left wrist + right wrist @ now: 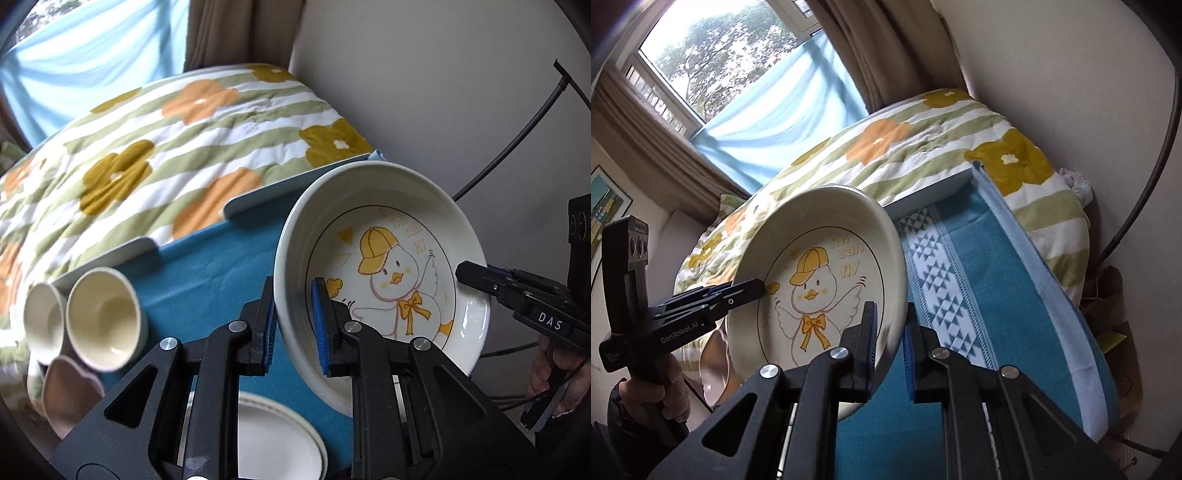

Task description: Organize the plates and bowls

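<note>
Left claw (293, 325) pinching plate (388, 229) rim, right claw (890, 347) opposite

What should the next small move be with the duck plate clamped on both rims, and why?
Probably carry the duck plate toward the plain white plate on the blue cloth and level it first. Both the left gripper and the right gripper are shut on its opposite rims, and it hangs tilted in the air.

Blue-clothed table (207, 273), two cups (103, 319), white plate (280, 439)
</note>
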A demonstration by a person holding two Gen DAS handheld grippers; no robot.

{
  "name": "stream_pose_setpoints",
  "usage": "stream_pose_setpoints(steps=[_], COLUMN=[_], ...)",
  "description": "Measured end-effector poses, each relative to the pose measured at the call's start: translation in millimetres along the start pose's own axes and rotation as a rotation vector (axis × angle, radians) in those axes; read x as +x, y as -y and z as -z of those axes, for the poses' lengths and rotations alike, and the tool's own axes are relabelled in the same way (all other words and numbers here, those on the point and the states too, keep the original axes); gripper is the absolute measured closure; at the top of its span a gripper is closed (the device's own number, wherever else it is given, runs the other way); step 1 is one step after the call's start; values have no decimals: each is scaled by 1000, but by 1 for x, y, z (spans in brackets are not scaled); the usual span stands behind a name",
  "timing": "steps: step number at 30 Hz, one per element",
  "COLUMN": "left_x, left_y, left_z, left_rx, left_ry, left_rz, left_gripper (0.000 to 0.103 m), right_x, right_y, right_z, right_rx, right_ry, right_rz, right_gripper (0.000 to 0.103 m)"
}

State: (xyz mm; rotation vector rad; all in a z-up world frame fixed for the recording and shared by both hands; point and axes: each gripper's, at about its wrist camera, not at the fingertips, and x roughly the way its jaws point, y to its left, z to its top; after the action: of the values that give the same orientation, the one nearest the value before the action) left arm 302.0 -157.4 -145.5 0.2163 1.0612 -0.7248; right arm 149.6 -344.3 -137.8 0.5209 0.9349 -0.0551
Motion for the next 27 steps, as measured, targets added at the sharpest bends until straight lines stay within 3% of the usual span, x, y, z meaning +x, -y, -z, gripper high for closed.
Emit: stream_pose_setpoints(steps=[5,11,19,27], left_x=[-42,-65,-49,-18], left_y=[-28,-54,-80,-90], left_z=[60,127,196,219], left_rx=[-97,-234,-408,-460], left_ry=[10,1,-36,-67], left_rz=[-54,-126,-195,-237], left_gripper=[87,87,87,87], right_x=[4,28,71,100], right_y=[-38,-64,-83,-94], right_z=[34,68,95,104], right_rx=[-69,-148,-298,-382], right_ry=[-49,-141,-243,-267], right_rz=[-57,-125,-176,-153], right_gripper=[91,91,91,91])
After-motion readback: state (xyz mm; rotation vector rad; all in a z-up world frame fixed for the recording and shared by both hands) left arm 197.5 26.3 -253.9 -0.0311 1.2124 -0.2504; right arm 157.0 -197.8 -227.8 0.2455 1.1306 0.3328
